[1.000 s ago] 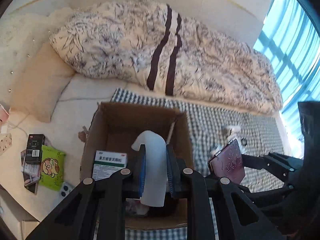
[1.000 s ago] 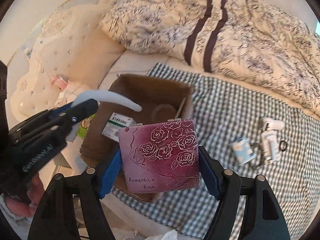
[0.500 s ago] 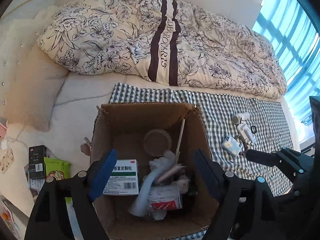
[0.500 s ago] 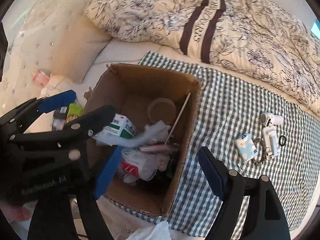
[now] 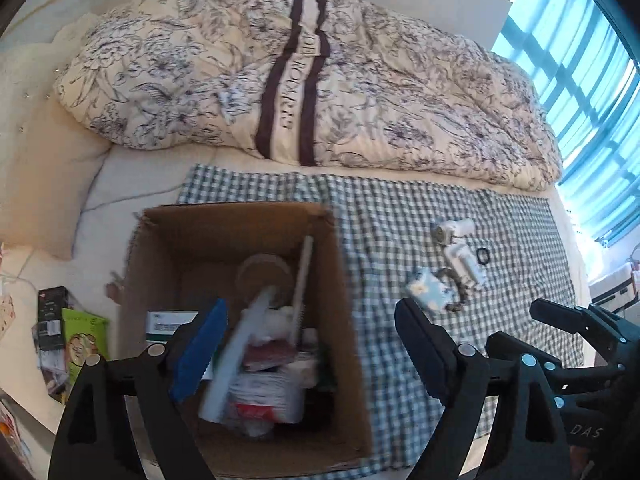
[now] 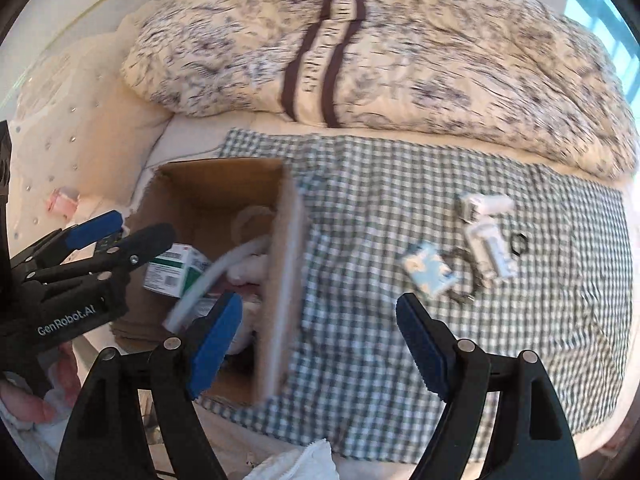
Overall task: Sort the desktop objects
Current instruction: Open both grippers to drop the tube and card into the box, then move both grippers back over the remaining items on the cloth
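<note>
An open cardboard box (image 5: 236, 216) (image 6: 288, 240) stands on a green checked cloth (image 5: 400, 216) (image 6: 380, 184) and holds a white curved piece (image 5: 236, 356), a dark red case (image 5: 268, 354), a green-and-white medicine box (image 6: 172, 272) and other items. My left gripper (image 5: 308, 348) is open and empty above the box. My right gripper (image 6: 320, 340) is open and empty over the box's right wall. On the cloth to the right lie a blue patterned pack (image 5: 430, 294) (image 6: 430, 270), white devices (image 5: 462, 248) (image 6: 486, 236) and a black ring (image 5: 483, 256) (image 6: 519, 242).
A floral duvet (image 5: 300, 72) (image 6: 380, 40) fills the back of the bed. A pillow (image 5: 36, 184) lies at the left. A green packet (image 5: 86, 340) and a black box (image 5: 50, 312) lie left of the cardboard box. A window (image 5: 580, 48) is at the right.
Both grippers opened: the white curved piece and the dark red rose case dropped into the box. Both grippers have since shifted to the right.
</note>
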`<state>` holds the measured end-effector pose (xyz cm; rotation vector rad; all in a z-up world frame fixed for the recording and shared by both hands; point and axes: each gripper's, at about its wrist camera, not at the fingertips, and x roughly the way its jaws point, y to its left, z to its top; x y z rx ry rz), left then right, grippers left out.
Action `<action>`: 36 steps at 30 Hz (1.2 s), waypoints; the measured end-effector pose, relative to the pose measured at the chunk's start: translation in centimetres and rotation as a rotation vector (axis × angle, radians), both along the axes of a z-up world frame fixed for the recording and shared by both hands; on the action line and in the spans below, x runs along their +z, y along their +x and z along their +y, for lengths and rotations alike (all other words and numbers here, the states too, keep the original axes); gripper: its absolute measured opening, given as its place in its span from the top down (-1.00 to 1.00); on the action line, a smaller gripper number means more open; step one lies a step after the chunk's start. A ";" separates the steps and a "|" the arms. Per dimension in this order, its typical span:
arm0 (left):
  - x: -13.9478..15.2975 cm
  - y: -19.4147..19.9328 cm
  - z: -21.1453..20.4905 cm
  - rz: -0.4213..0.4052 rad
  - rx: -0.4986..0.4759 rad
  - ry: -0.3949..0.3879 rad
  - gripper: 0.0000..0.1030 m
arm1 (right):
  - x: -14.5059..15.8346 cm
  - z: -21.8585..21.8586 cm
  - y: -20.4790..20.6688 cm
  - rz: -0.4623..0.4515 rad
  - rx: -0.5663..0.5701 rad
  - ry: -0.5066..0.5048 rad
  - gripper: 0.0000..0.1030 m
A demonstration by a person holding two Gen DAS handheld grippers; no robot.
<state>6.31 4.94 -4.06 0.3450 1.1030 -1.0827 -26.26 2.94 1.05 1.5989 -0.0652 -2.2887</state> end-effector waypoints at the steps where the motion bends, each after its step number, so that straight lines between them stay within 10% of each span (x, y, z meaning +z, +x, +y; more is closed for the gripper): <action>1: 0.1 -0.9 -0.6 0.003 -0.003 0.003 -0.74 | 0.1 1.1 0.1 0.003 -0.010 0.001 -0.54; 20: -1.2 -15.7 -8.9 0.008 0.061 0.144 -0.97 | -2.0 20.5 -0.7 -0.014 -0.042 -0.010 -0.55; 24: -2.2 -17.3 -9.5 0.009 0.055 0.185 -0.97 | -3.9 23.0 -1.7 -0.077 -0.065 -0.088 -0.84; 36: -7.7 -16.9 -12.6 0.075 0.114 0.247 -0.97 | -8.3 24.9 -5.6 -0.101 -0.060 -0.031 -0.84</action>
